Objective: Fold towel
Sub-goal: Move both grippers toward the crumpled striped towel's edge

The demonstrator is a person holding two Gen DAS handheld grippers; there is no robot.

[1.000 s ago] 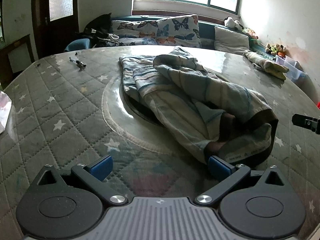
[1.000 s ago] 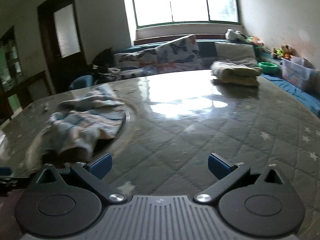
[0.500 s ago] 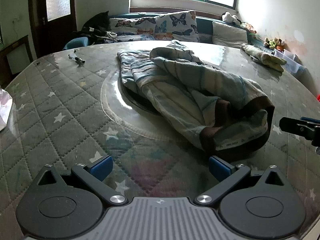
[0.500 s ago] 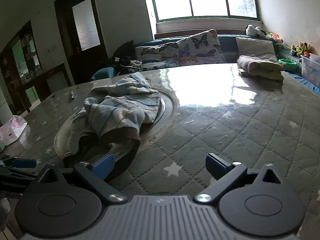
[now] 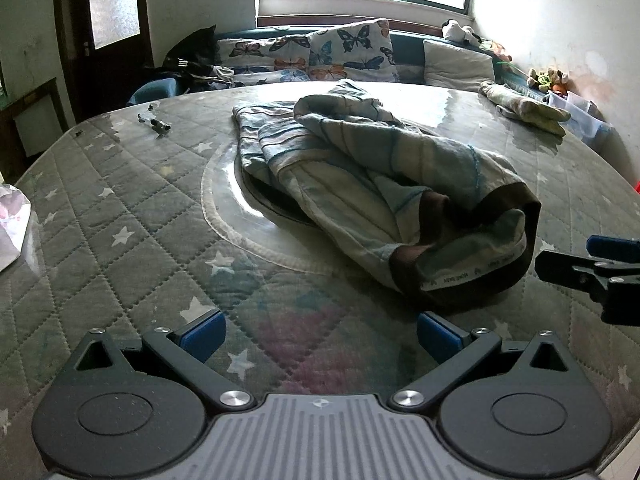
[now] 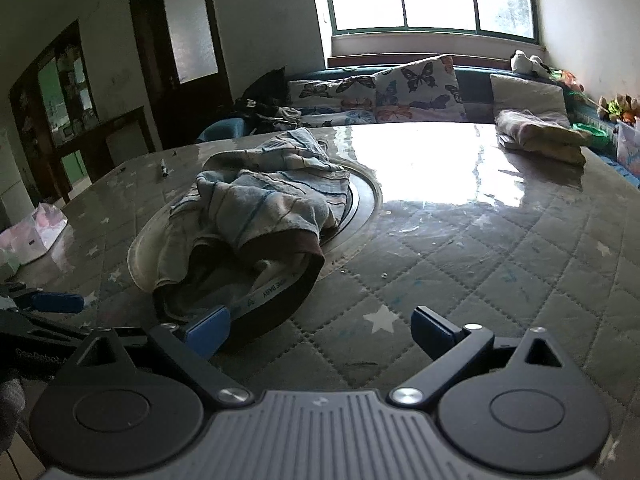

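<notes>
Both grippers I hold wide apart and empty above the near edge of the round desk [image 5: 100, 208], which is covered in grey-green quilted cloth with white stars under clear plastic. My left gripper [image 5: 318, 334] has its blue pads spread, the right-hand pad just short of the towel's near end. My right gripper [image 6: 320, 330] is spread the same way, its left-hand pad almost at the dark hem.

A crumpled towel in pale blue and cream stripes with a dark brown border [image 5: 384, 184] lies over the round glass turntable [image 5: 228, 196] in the middle of the desk. Its long axis runs from the far side toward me, and the brown-bordered end with a white label strip points at my grippers. A second folded cloth [image 6: 536, 136] lies well apart at the far right edge.
</notes>
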